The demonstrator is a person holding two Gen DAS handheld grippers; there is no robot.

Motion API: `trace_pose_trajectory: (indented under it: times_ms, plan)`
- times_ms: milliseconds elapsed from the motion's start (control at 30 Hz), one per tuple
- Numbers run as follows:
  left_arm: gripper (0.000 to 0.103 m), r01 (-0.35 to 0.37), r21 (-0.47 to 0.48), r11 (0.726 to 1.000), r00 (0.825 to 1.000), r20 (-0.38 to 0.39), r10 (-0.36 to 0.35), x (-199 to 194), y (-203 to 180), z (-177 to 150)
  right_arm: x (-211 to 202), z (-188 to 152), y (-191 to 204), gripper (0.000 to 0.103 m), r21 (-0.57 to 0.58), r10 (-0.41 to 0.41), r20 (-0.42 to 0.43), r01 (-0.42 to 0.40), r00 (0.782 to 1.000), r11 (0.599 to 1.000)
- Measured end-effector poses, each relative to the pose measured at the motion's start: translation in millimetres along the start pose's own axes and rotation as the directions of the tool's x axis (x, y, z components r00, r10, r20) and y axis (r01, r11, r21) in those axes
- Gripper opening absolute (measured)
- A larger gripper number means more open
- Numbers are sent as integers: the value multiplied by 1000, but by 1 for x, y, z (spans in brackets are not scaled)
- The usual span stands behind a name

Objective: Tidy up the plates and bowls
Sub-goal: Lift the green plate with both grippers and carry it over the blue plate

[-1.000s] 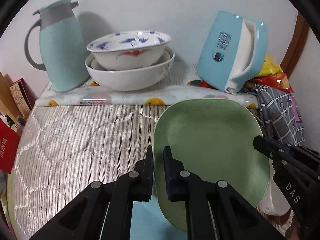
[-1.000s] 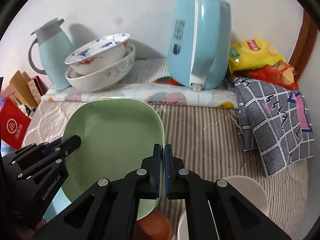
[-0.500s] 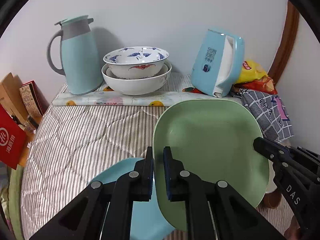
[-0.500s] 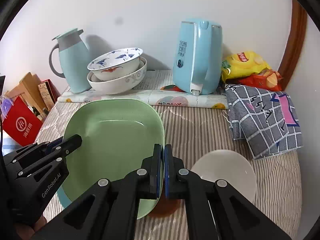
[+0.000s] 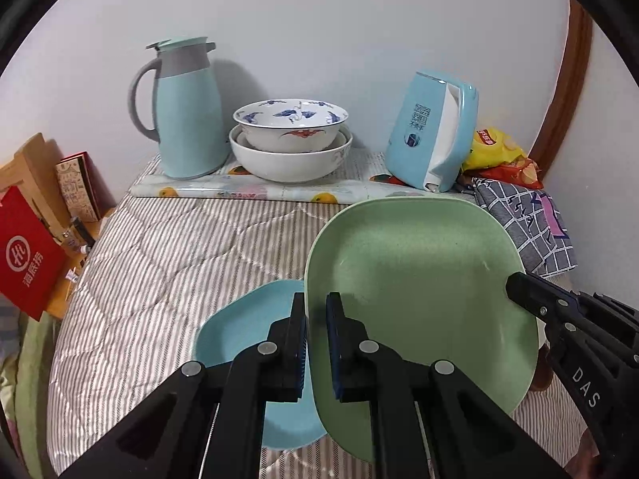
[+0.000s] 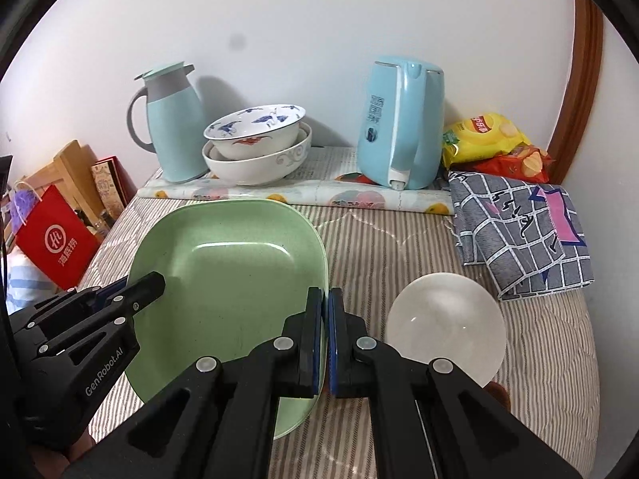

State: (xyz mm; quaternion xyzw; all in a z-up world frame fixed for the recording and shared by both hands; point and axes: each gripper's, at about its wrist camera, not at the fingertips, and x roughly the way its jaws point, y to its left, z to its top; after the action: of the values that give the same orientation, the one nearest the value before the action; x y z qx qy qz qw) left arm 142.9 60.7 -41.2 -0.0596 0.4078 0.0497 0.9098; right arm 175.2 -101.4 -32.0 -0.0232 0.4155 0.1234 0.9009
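Left wrist view: the left gripper [image 5: 315, 343] is clamped on the left rim of the green plate [image 5: 419, 291], 1 pad on each side of the rim. The plate is held above the striped quilt [image 5: 179, 263], overlapping a blue plate [image 5: 243, 335] that lies on the quilt below. The right gripper [image 5: 515, 281] meets the green plate's right rim. At the quilt's far edge, 2 nested bowls [image 5: 291, 139] sit on a fruit-print mat [image 5: 255, 191], between a blue carafe [image 5: 185, 115] and a blue kettle [image 5: 431, 139].

Right wrist view: the right gripper [image 6: 324, 335] is closed tight on the green plate's [image 6: 223, 279] right rim. The left gripper [image 6: 153, 283] grips the opposite rim. A white bowl [image 6: 443, 327] rests on the quilt just right of the pads, near a checked cloth [image 6: 523, 235]. Snack bags [image 6: 487, 139] lie in the far right corner.
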Motion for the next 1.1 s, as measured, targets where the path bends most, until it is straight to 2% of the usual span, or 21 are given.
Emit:
trace_pose_trajectory:
  times_ms: [500, 1100]
  plan:
    - [10, -14, -53, 998, 999, -32, 12, 5, 33, -26, 9, -18, 31, 3, -35, 18, -30, -19, 999, 999]
    - [10, -84, -113, 990, 991, -112, 71, 35, 75, -40, 58, -23, 73, 3, -101, 71, -113, -83, 991, 991]
